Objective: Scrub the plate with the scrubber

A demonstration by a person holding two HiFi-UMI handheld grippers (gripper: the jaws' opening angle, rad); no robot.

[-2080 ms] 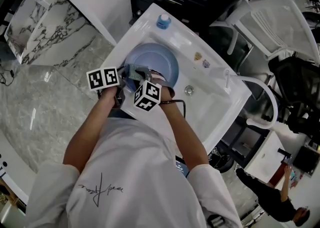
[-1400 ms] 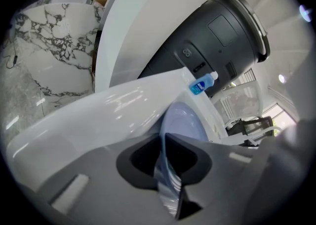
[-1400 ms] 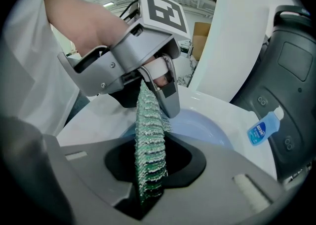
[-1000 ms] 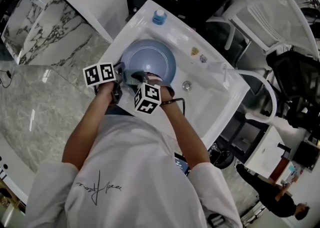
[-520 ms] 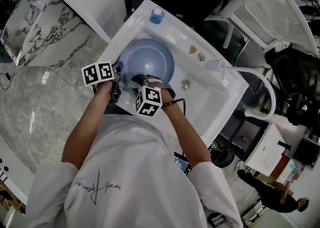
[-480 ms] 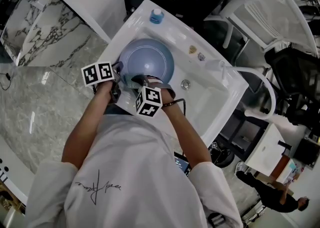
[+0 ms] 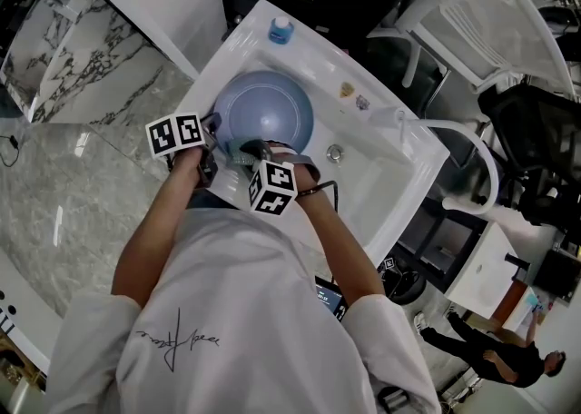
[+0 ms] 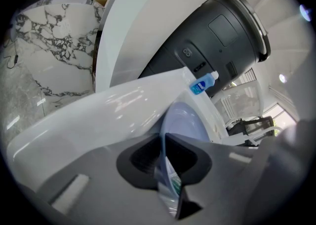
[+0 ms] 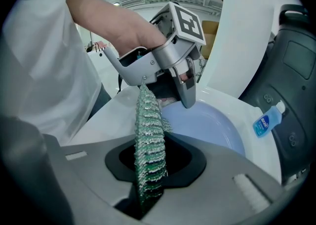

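Plate (image 8: 183, 120) clamped in left gripper (image 8: 164, 145), scrubber (image 9: 147, 135) in right gripper (image 9: 154, 152) — head view hides grips.

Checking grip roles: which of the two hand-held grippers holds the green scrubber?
The right hand-held gripper: its jaws pinch the green mesh scrubber, whereas the left hand-held gripper clamps the rim of the blue plate instead.

white short-sleeved t-shirt (image 7: 238, 308) with a thin dark scrawl (image 7: 177, 341) on its back, a black cable (image 7: 320, 186) at the right wrist, grey left tongs (image 7: 216, 131) and right tongs (image 7: 254, 147) each carrying a white cube (image 7: 175, 135) of black square markers.
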